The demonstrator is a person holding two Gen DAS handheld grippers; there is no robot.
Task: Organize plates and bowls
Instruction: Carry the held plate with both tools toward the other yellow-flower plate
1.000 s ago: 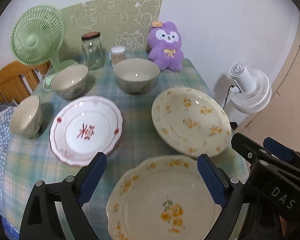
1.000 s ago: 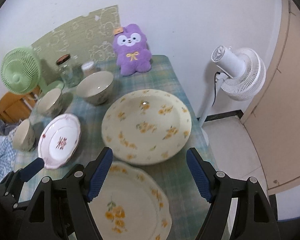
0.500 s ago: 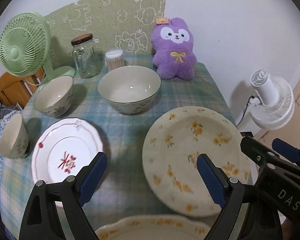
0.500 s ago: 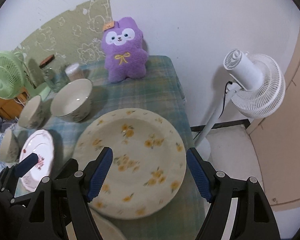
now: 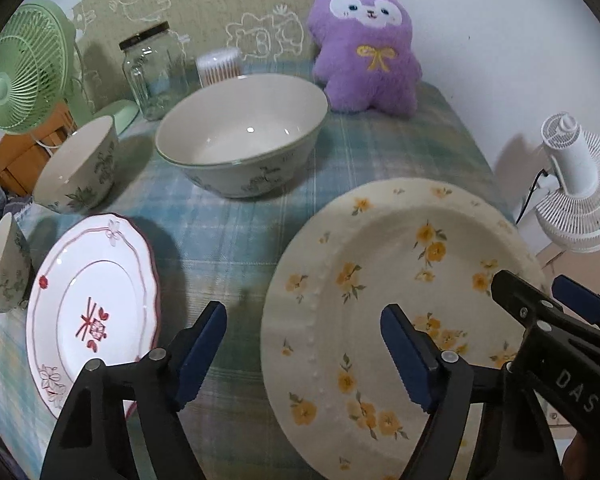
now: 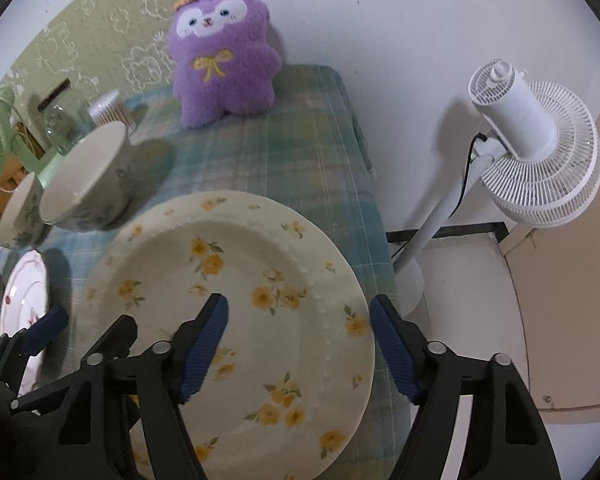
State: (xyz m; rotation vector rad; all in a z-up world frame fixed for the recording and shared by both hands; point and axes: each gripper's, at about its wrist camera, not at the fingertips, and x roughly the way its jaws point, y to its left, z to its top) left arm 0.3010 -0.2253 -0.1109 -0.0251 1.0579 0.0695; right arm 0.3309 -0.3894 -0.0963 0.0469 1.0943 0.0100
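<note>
A large cream plate with yellow flowers lies on the plaid table; it also shows in the right wrist view. A pink-rimmed white plate lies to its left. A big bowl stands behind, with a medium bowl and a small bowl further left. My left gripper is open and empty over the yellow plate's left rim. My right gripper is open and empty, straddling the same plate's right rim.
A purple plush toy, a glass jar, a cotton swab tub and a green fan stand at the back. A white floor fan stands beyond the table's right edge.
Both grippers moved forward over the table. The near flowered plate dropped out of view below, and the far flowered plate now lies under both grippers. Both stayed open.
</note>
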